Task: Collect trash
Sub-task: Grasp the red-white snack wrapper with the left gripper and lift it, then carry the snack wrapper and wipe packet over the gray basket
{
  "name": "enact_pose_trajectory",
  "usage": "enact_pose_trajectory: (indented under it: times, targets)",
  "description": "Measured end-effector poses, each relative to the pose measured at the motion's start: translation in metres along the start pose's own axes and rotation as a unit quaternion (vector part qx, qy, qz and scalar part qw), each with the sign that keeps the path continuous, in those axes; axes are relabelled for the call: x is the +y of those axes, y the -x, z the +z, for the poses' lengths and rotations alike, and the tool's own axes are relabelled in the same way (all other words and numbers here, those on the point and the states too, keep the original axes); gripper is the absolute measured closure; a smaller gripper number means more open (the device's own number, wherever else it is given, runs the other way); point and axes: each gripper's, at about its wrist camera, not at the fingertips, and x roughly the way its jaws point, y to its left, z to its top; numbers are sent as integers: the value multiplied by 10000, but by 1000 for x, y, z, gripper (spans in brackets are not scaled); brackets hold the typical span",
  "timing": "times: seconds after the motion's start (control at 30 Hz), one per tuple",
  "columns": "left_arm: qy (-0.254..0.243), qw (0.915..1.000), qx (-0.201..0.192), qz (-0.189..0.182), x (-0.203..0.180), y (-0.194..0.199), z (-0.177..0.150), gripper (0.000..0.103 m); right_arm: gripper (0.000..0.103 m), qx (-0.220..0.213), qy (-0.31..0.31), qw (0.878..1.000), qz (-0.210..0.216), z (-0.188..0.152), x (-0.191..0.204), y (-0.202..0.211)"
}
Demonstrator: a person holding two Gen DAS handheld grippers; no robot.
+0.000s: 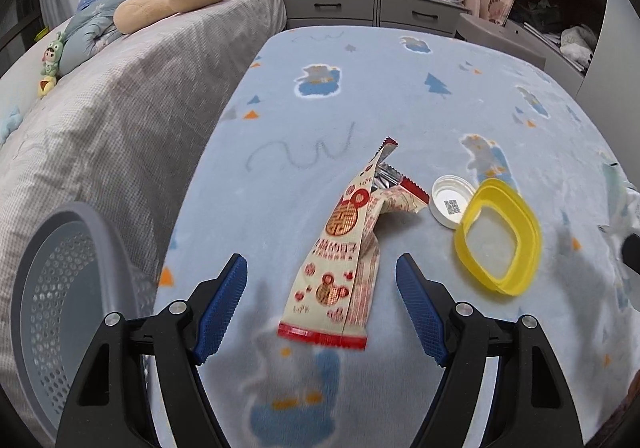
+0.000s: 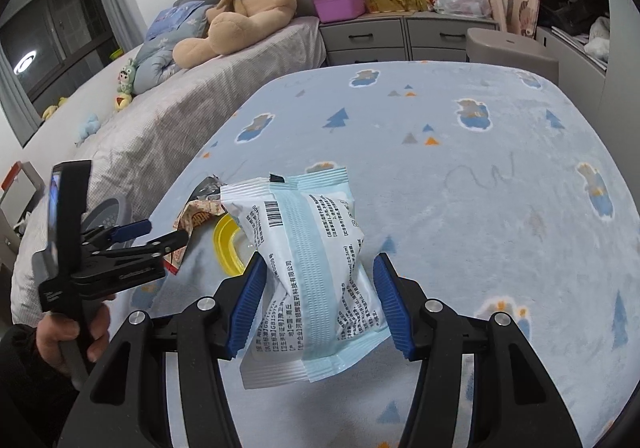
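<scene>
Partway only: right gripper clamped on a pale packet, left gripper wide and empty over the wrapper, cap and yellow ring not yet in the basket.

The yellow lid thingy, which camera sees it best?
The left wrist view: the yellow lid lies there whole and uncovered on the blue blanket. In the right wrist view the pale blue packet hides most of it.
</scene>
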Motion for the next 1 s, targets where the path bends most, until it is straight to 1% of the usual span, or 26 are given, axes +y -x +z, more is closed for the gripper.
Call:
enact_pose_trajectory:
  times: [0.2, 0.23, 0.27, 0.33, 0.37, 0.4, 0.43, 0.47, 0.63, 0.87, 1.0]
  targets:
    - [46, 9999, 123, -50, -5, -24, 11, 30, 49, 50, -79, 9999, 99, 1, -4, -3]
    - [46, 9998, 155, -75, -6, -27, 12, 31, 49, 63, -79, 9999, 108, 1, -4, -4]
    - [47, 9998, 177, -94, -6, -28, 12, 39, 49, 73, -75, 9999, 117, 1, -4, -5]
    - [45, 9996, 200, -174, -7, -29, 12, 47, 49, 97, -66, 9999, 111, 2, -5, -7]
    - [34, 9996, 179, -194, -7, -28, 13, 58, 49, 107, -73, 9999, 113, 2, -5, -7]
    - [13, 9996, 181, -230, -8, -27, 12, 64, 49, 115, -85, 9998, 116, 2, -6, -8]
    - [12, 9996, 173, -231, -8, -26, 11, 65, 49, 114, -91, 9998, 118, 2, -6, -8]
    - [21, 9996, 161, -240, -8, -24, 10, 70, 49, 112, -91, 9998, 118, 2, -6, -8]
    - [101, 9997, 48, -205, -2, -10, 3, 70, 49, 108, -41, 9999, 126, 2, -3, -8]
    - [162, 9990, -413, 70, 15, 33, -11, 70, 49, 53, 92, 9998, 143, -1, 11, -5]
    - [317, 9981, -493, 181, 32, 49, -24, 70, 49, 52, 211, 9997, 107, -3, 25, -6]
